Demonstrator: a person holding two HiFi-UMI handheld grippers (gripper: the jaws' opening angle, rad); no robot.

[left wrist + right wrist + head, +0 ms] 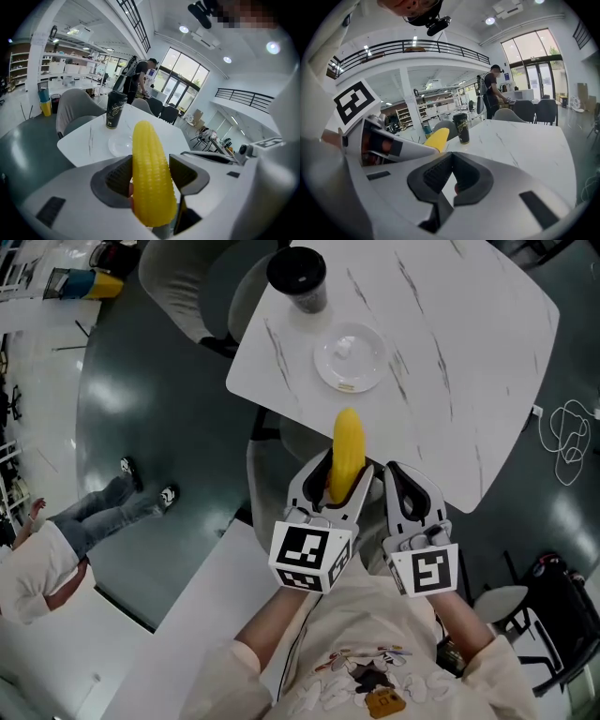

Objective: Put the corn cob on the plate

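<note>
A yellow corn cob [347,451] sticks forward out of my left gripper [335,486], which is shut on it, held in the air just short of the table's near edge. In the left gripper view the corn cob [149,173] stands upright between the two dark pads. A clear glass plate [350,357] lies on the white marble table [450,352], beyond the cob's tip; the same plate [120,144] shows behind the cob. My right gripper [409,486] hangs beside the left one, jaws closed together on nothing. The cob's tip [433,139] shows in the right gripper view.
A dark cup [299,277] stands at the table's far left, just past the plate. Grey chairs [187,287] sit beyond the table's left side. A person [56,540] sits on the floor at left. Black bag and stool [553,615] lie at right.
</note>
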